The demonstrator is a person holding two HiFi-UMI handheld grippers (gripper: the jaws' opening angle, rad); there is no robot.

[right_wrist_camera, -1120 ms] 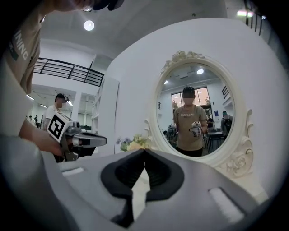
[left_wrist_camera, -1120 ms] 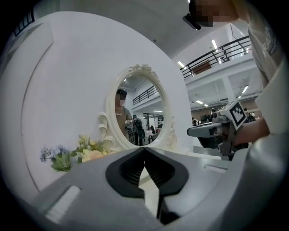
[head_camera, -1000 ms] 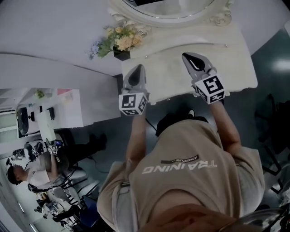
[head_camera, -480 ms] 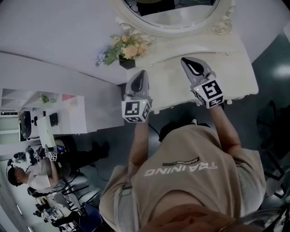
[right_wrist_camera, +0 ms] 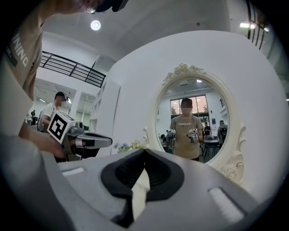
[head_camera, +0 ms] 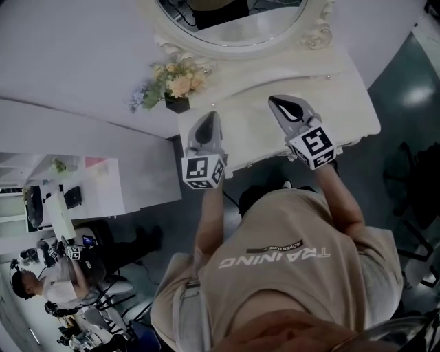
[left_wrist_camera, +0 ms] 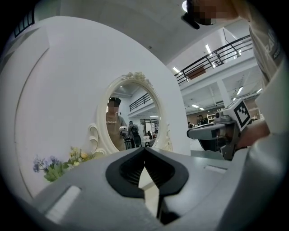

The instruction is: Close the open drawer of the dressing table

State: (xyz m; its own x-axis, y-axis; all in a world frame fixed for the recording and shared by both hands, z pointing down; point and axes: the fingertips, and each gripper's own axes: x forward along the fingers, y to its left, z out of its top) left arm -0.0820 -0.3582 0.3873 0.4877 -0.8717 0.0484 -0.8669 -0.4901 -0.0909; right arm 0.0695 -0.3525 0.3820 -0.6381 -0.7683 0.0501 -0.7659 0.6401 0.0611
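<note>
The cream dressing table (head_camera: 254, 127) stands against the wall under an oval mirror (head_camera: 234, 20). Its drawer front shows in no view; my body hides the space below the table's front edge. My left gripper (head_camera: 210, 115) hovers over the left part of the tabletop, its jaws shut on nothing. My right gripper (head_camera: 273, 101) hangs over the middle right, also shut and empty. In the left gripper view the shut jaws (left_wrist_camera: 144, 149) point at the mirror (left_wrist_camera: 131, 117), with the right gripper (left_wrist_camera: 192, 133) beside them. The right gripper view shows its shut jaws (right_wrist_camera: 144, 151) and the mirror (right_wrist_camera: 192, 119).
A dark pot of flowers (head_camera: 168, 86) sits on the table's back left corner. A white shelf unit (head_camera: 89, 189) stands to the left, and a seated person (head_camera: 41, 275) is further off. A dark chair (head_camera: 412, 185) stands on the grey floor at the right.
Both grippers stay shut over the tabletop. The head view has shifted a little, so the table and mirror sit higher and further left in the frame.
</note>
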